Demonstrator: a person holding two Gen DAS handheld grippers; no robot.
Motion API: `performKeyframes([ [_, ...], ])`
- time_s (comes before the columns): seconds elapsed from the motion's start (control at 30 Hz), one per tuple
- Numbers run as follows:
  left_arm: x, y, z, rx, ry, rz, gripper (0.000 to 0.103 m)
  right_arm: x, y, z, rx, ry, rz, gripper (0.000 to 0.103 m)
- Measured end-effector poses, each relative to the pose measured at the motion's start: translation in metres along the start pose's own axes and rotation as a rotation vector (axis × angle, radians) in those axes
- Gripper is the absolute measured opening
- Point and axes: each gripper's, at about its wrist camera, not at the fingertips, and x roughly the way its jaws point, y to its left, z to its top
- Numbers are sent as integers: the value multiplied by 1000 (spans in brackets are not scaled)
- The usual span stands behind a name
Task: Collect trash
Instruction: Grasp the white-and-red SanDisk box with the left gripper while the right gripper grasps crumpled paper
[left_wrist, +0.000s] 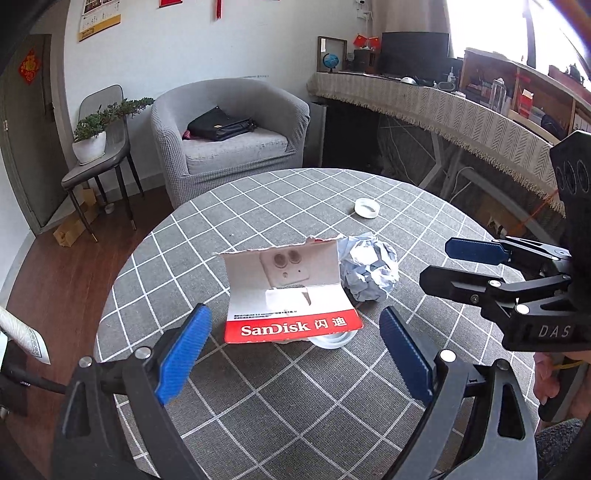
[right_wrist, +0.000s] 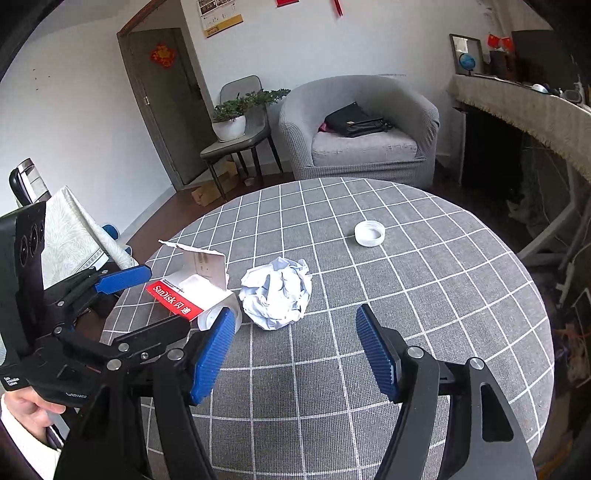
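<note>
A torn red and white SanDisk card package (left_wrist: 291, 295) (right_wrist: 192, 286) lies on the round grey checked table (left_wrist: 295, 398) (right_wrist: 406, 314), its flap folded up. A white cap (left_wrist: 334, 339) (right_wrist: 212, 314) sits partly under it. A crumpled white paper ball (left_wrist: 369, 267) (right_wrist: 277, 291) lies just right of the package. Another white cap (left_wrist: 366, 208) (right_wrist: 369, 233) lies farther back. My left gripper (left_wrist: 295, 343) is open, fingers either side of the package's near edge. My right gripper (right_wrist: 295, 347) is open and empty, just short of the paper ball; it also shows in the left wrist view (left_wrist: 436, 264).
A grey armchair (left_wrist: 229, 136) (right_wrist: 358, 125) with a black bag stands behind the table. A chair with a potted plant (left_wrist: 92, 136) (right_wrist: 232, 118) stands left of it. A long cloth-covered counter (left_wrist: 443, 107) runs along the right. Wooden floor lies left of the table.
</note>
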Motion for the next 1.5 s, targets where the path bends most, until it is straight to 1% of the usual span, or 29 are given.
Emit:
performKeyframes([
  [0.27,14,8,7,-61,8,15,94,4,-8,-2,19,10,-15,69],
  [0.4,22,4,7,-49,26,28,94,9,-15,-5,20,20,-48,69],
  [0.43,24,3,8,-51,34,25,92,10,-17,-5,26,25,-45,69],
  [0.47,25,4,8,-59,34,21,88,9,-18,-5,35,21,-39,69],
  [0.6,27,12,7,-108,52,18,78,14,-16,-2,46,29,-28,69],
  [0.87,14,26,7,-156,16,28,78,20,1,2,34,24,12,69],
  [1.03,6,37,5,-205,-6,-8,78,30,9,6,44,27,27,69],
  [1.1,0,39,5,-206,-38,-34,78,34,12,9,55,30,35,69],
  [1.13,-3,39,5,-205,-48,-38,74,36,12,9,62,31,40,69],
  [1.17,-5,40,5,-203,-55,-38,67,38,13,11,69,33,44,69],
  [1.23,-7,42,4,-213,-59,-42,64,43,12,12,84,41,43,69],
  [1.27,-5,43,3,-221,-50,-51,60,46,13,13,92,50,41,69],
  [1.3,-3,45,1,-224,-35,-61,59,50,13,13,99,64,42,69],
  [1.4,1,45,-2,-219,-14,-51,60,56,14,14,117,77,41,64],
  [1.5,2,46,-4,-210,3,-45,63,59,12,15,132,84,42,58],
])
